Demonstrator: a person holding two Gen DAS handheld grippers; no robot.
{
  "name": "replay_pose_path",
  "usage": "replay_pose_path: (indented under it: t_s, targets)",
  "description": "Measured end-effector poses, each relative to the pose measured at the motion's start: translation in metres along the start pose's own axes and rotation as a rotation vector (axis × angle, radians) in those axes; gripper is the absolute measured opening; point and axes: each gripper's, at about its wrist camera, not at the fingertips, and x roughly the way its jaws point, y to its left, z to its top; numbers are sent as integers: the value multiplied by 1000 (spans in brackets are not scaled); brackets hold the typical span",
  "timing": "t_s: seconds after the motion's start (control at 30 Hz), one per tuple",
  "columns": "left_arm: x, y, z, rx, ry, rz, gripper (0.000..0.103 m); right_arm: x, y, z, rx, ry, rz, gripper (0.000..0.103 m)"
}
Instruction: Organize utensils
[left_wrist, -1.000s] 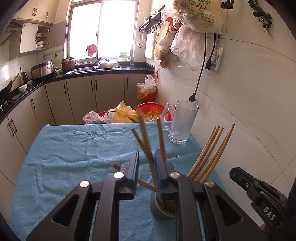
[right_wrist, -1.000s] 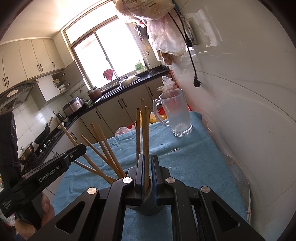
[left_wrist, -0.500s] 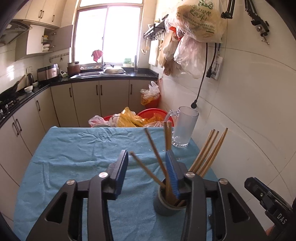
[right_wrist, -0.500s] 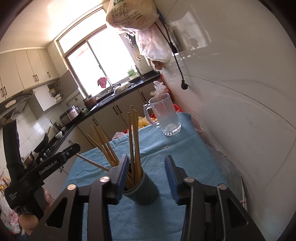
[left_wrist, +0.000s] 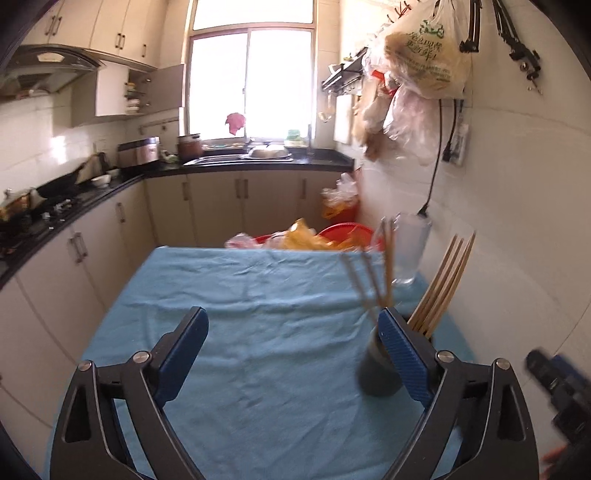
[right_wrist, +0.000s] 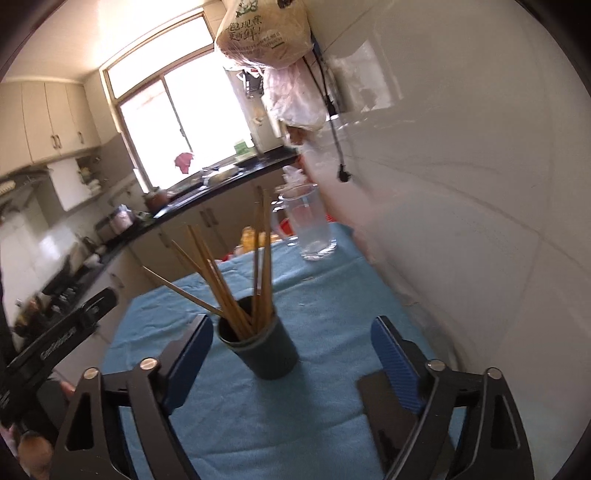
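Left gripper & right gripper: jaws just opened wide, nothing clamped. Chopsticks left standing in dark cup on blue cloth.

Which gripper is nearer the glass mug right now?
Right gripper, by a small margin. The glass mug stands beyond the chopstick cup ahead of it; the left gripper sits off left.

"更新鲜" — hanging plastic bag
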Motion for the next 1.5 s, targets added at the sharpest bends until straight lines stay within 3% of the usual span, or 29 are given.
replay_pose_path:
  t_s: [0.17, 0.4, 0.63, 0.87, 1.03, 1.23, 1.5]
  targets:
    - [-37, 16, -41, 58, 2, 83, 93, -29, 14, -21, -68, -35, -100, 96]
    - [-88, 43, -98, 63, 20, 81, 96, -66, 25, -65, -105, -40, -125, 98]
    - [-111, 62, -138, 2, 57, 123, 98, -95, 28, -97, -89, -101, -150, 102]
    - [-112, 60, -157, 43, 55, 232, 99, -94, 35, -115, -106, -110, -164, 102]
    - [-117, 59, -166, 55, 33, 237, 99, -89, 40, -130, -142, -90, -179, 102]
    - [-108, 68, -170, 41, 95, 235, 99, -84, 48, -137, -182, -75, -183, 102]
    - [-107, 77, -175, 13, 109, 249, 99, -79, 52, -142, -198, -45, -184, 102]
